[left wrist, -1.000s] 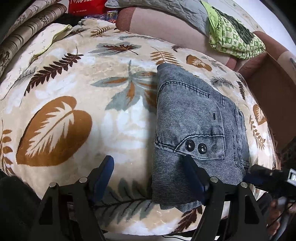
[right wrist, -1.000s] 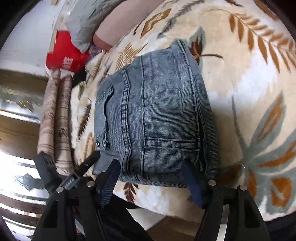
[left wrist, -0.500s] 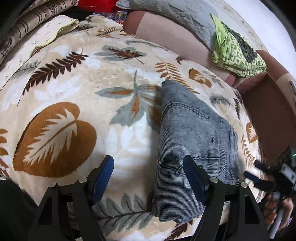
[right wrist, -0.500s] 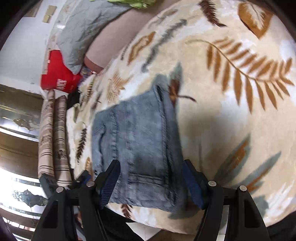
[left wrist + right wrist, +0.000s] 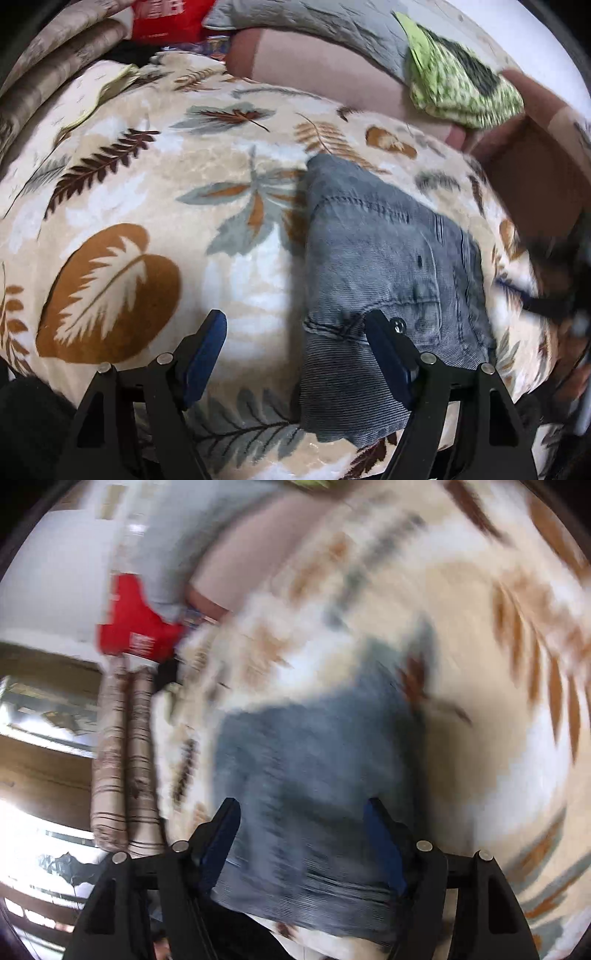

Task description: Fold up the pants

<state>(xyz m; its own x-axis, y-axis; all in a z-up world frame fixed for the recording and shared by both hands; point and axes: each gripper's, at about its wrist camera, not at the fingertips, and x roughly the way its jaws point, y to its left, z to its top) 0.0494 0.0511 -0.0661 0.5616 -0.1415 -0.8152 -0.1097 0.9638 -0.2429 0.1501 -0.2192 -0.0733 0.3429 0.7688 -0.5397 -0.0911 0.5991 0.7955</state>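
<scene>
The grey-blue denim pants (image 5: 388,266) lie folded into a compact rectangle on a cream blanket with a leaf print (image 5: 129,184). My left gripper (image 5: 295,325) hovers open just above the blanket. Its right finger (image 5: 384,350) hangs over the near left corner of the pants, its left finger over bare blanket. In the blurred right wrist view the pants (image 5: 314,768) lie below my right gripper (image 5: 302,808), which is open and holds nothing. The right gripper also shows as a dark blur (image 5: 554,302) at the right edge of the left wrist view.
A red bag (image 5: 162,14), a grey quilt (image 5: 314,26) and a pink cushion (image 5: 314,62) sit at the back. A green patterned cloth (image 5: 461,88) lies on the cushion. Beige striped rolls (image 5: 55,74) lie at the far left, with a brown panel (image 5: 535,184) on the right.
The right gripper has drawn back and upward from the pants, so they look smaller and blurred in its view. The left gripper has barely shifted. The pants have not moved.
</scene>
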